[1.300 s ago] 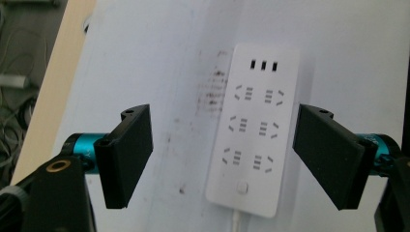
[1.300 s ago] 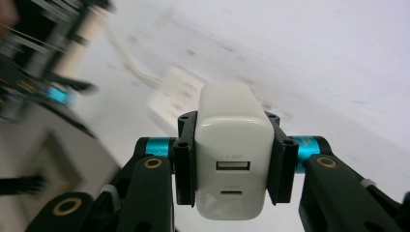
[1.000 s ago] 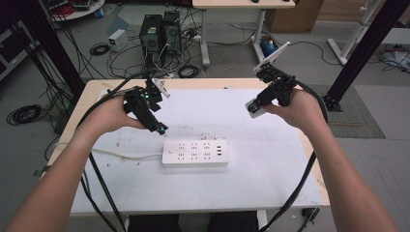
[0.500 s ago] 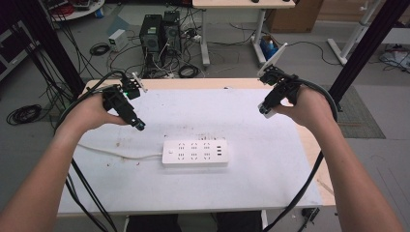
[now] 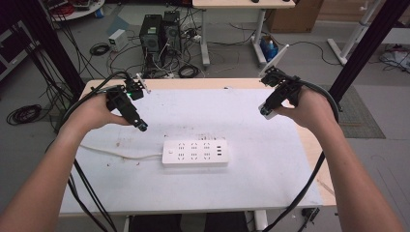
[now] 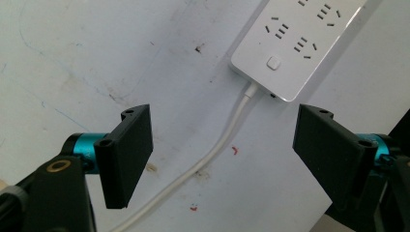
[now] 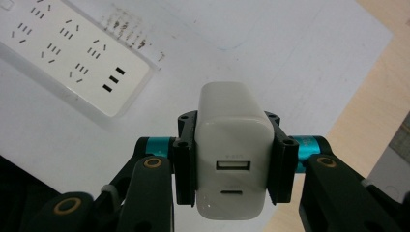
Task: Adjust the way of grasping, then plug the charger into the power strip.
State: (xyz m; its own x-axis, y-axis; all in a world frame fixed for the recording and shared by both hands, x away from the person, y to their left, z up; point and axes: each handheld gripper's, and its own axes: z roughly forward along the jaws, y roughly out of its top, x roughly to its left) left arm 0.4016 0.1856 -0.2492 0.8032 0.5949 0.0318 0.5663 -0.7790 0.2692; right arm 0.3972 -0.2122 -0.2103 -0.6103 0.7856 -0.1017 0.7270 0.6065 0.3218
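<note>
the white worktop carries a white power strip near its middle, its cord trailing left. the left tool hangs released above the left side, jaws wide apart. the right tool, far right, is clenched on a white usb charger. no readable lettering shows.

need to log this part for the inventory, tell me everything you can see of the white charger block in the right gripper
The charger block is a white, glossy, plastic-looking brick with rounded edges. The face toward the right gripper view's camera carries two ports, a wider rectangular one above a smaller oval one. The right gripper clamps it, one black jaw pressed against each side. It is held clear above the white table, apart from the power strip. Its prongs are out of sight. In the high view it shows as a small white piece under the hand.
</note>
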